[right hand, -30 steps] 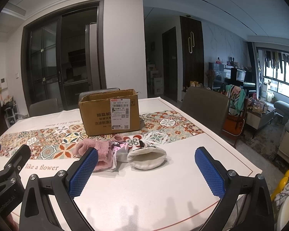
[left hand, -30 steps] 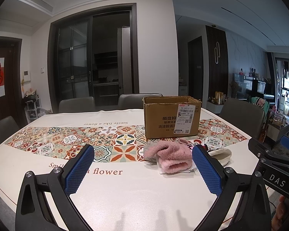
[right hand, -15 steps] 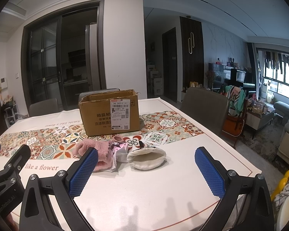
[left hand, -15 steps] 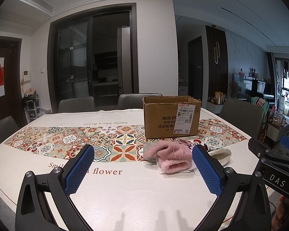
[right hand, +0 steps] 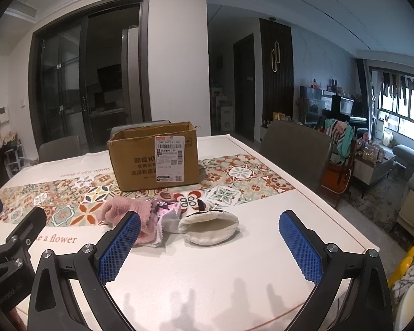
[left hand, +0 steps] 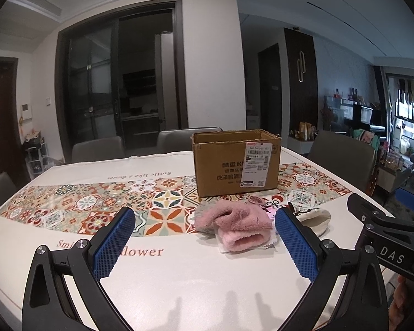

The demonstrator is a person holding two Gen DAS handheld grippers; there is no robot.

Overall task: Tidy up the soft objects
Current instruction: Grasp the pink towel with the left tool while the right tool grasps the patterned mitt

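two grippers (left hand: 204,241) (right hand: 209,244) agape — pink socks (left hand: 234,227), cardboard box (left hand: 234,162)

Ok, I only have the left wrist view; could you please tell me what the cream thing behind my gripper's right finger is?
Observer: It's a cream fleecy pouch, lying with its opening towards the right gripper.
Operator: Thank you. Is there anything between it and the pink fleece?
Observer: Yes, a small pink printed cloth lies between the pouch and the pink fleece, touching both.
Operator: And is the right gripper ready?
Observer: Its jaws stand wide open and empty, short of the pouch.
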